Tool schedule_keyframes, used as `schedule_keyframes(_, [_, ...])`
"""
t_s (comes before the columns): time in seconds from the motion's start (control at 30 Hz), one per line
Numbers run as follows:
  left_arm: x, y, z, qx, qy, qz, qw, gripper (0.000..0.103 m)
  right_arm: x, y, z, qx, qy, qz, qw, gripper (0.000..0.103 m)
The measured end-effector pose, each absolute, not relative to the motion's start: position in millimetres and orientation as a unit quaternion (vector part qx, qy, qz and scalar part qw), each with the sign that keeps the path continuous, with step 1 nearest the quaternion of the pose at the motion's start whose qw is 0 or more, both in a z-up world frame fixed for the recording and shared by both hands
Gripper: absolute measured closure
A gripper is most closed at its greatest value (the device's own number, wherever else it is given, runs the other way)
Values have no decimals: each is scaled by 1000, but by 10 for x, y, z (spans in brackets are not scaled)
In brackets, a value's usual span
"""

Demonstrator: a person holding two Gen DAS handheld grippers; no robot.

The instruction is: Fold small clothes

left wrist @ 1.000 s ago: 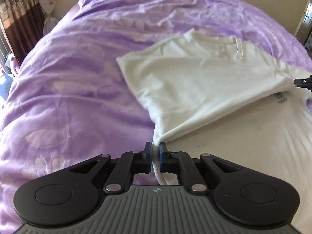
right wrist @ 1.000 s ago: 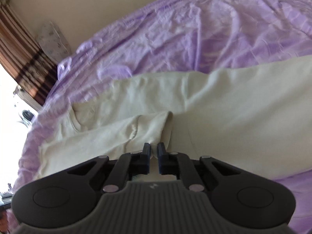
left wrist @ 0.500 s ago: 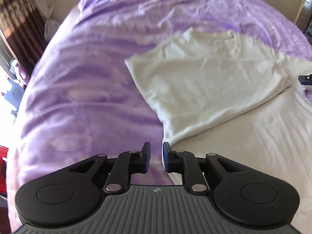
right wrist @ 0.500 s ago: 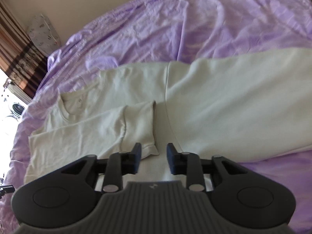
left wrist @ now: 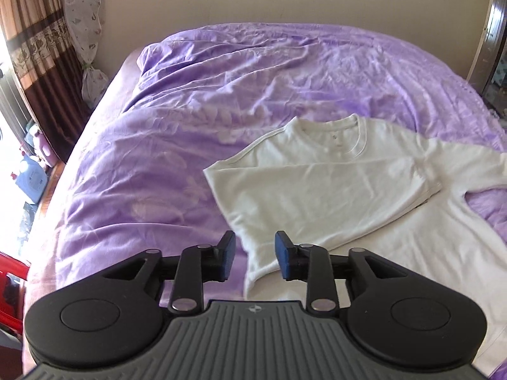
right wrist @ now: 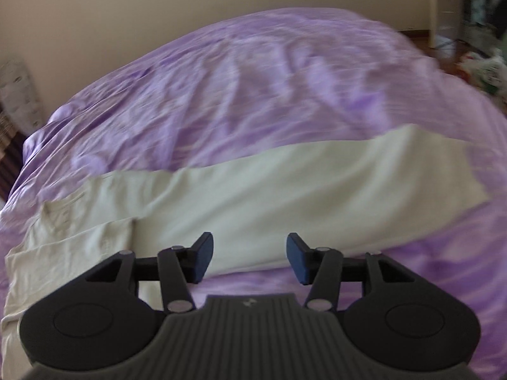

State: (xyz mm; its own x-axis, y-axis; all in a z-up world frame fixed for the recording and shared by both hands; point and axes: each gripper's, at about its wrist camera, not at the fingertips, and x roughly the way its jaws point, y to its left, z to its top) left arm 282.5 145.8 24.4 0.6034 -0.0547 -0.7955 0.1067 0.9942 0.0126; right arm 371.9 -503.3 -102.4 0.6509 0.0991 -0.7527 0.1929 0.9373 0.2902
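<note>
Your white shirt (left wrist: 332,196) lies flat on the purple bedspread (left wrist: 190,126), one side folded across its front. Your left gripper (left wrist: 252,255) hangs above its folded edge, jaws opening, nothing between them. Your right gripper (right wrist: 249,258) likewise, empty.

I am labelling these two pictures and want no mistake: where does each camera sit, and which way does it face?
Left wrist: sits on the left gripper, faces down over the white T-shirt's folded side; only its opening, empty jaws show.
Right wrist: sits on the right gripper, faces the shirt's long body, blurred; only its opening, empty jaws show.
Shared: the T-shirt and the purple bedspread.
</note>
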Motion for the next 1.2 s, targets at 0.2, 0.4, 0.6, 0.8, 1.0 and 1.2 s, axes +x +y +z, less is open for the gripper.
schedule_keyframes(0.2, [2703, 1363, 118, 16, 436, -50, 899, 62, 3463, -5555, -1177, 209, 399, -73, 890, 42])
schedule_keyframes(0.4, [1921, 1360, -21, 145, 377, 10, 915, 62, 3262, -5597, -1342, 219, 381, -59, 896, 42])
schedule_keyframes(0.6, [1399, 1583, -302, 216, 389, 50, 894, 62, 3162, -5591, -1339, 238, 358, -71, 900, 42])
schedule_keyframes(0.8, [1251, 1764, -541, 219, 401, 67, 887, 62, 3090, -5527, -1153, 227, 349, -81, 906, 42])
schedule_keyframes(1.0, [1207, 1849, -627, 223, 401, 73, 886, 62, 3014, -5493, -996, 215, 345, -92, 909, 42])
schedule_keyframes(1.2, [1214, 1894, -553, 212, 392, 73, 892, 62, 3025, -5495, -992, 212, 347, -101, 908, 42])
